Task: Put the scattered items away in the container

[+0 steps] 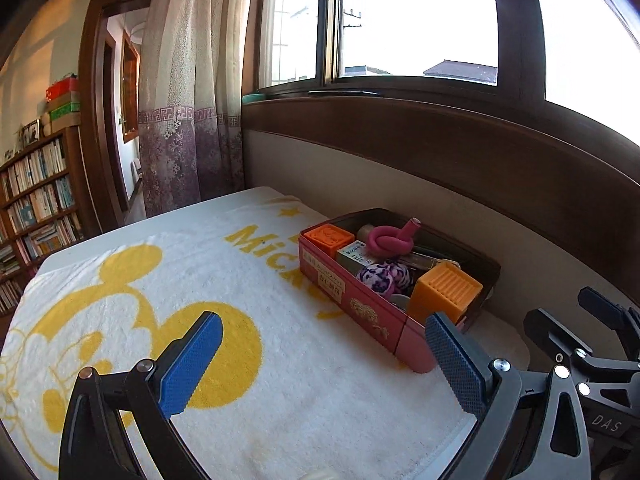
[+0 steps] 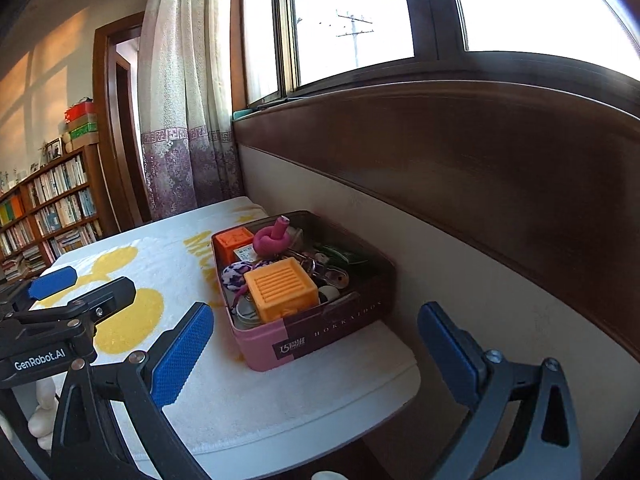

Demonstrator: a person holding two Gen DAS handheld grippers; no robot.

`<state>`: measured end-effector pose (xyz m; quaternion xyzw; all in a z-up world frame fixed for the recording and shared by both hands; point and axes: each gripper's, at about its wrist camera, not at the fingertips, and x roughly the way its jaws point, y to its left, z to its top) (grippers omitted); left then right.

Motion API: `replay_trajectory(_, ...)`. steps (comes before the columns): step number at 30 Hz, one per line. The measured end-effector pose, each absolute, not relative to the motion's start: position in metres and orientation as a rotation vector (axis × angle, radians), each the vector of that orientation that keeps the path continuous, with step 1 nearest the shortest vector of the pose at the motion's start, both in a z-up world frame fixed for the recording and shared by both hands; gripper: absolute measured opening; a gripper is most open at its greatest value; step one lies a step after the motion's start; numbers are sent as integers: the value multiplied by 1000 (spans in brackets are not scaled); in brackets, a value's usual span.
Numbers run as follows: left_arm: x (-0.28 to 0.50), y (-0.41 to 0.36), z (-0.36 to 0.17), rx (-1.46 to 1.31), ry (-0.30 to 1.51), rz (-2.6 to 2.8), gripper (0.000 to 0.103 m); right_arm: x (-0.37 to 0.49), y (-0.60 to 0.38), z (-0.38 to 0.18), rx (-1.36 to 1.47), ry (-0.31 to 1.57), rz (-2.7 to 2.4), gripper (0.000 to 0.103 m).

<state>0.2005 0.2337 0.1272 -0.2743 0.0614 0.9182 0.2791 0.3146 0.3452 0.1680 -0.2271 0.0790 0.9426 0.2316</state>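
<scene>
Pink tin box (image 2: 280,344) sits near the wall on a white towel (image 1: 248,320) with a yellow cartoon mouse print. It holds two orange cubes, the nearer one (image 2: 280,288) ribbed, a knotted pink tube (image 2: 272,240) and a purple-and-white rope ball (image 1: 384,276). Both tongs, the left gripper (image 1: 324,364) and the right gripper (image 2: 316,356), stand wide open and empty, short of the box.

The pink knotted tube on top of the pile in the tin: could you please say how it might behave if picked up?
The pink knotted tube is tied in a knot, so probably soft and squashy. It looks small, likely light. Perched atop the pile, it may topple if nudged.
</scene>
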Motion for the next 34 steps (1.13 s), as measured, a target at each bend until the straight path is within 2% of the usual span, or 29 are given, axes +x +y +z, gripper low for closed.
replay_trajectory(34,197,259,110,-807,264,2410,102,310,362,157,-685,159,2510,102)
